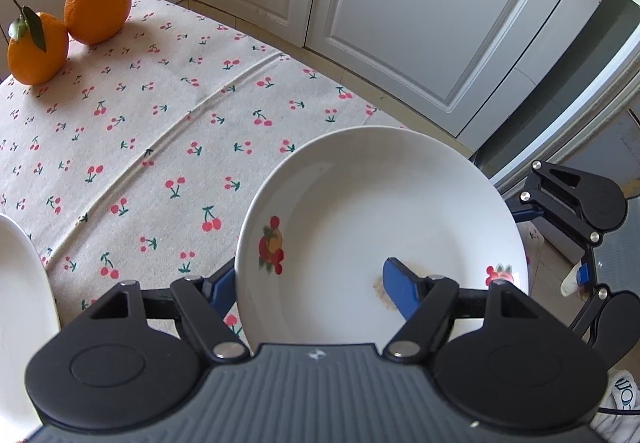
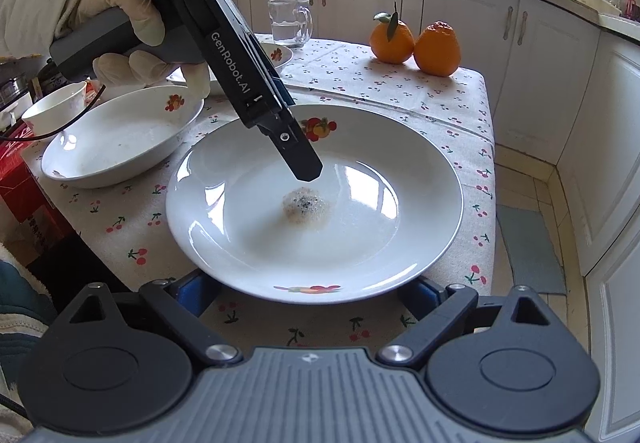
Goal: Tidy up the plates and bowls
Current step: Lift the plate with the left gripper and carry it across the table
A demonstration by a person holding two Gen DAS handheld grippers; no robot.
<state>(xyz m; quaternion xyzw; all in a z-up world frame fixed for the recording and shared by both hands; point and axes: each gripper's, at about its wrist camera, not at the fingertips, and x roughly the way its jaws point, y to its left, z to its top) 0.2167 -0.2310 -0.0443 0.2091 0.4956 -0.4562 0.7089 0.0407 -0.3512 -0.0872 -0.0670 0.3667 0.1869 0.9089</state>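
A white plate (image 2: 360, 227) with fruit prints and a crumb patch (image 2: 306, 209) lies on the cherry-print tablecloth; it also shows in the left wrist view (image 1: 360, 203). My left gripper (image 1: 312, 283) is open, its jaws astride the plate's rim, one blue finger (image 1: 400, 291) over the plate's inside, the other outside. It shows from the right wrist view (image 2: 304, 163) reaching down over the plate. My right gripper (image 2: 312, 295) is open at the plate's near edge, fingers mostly hidden under the rim. A white bowl (image 2: 120, 139) sits left of the plate.
Two oranges (image 2: 416, 41) sit at the table's far corner, also in the left wrist view (image 1: 68, 27). A glass mug (image 2: 289, 23), a small white bowl (image 2: 56, 107) and another plate (image 2: 276, 55) stand at the back left. A red box (image 2: 24, 179) is at the left. Cabinets surround the table.
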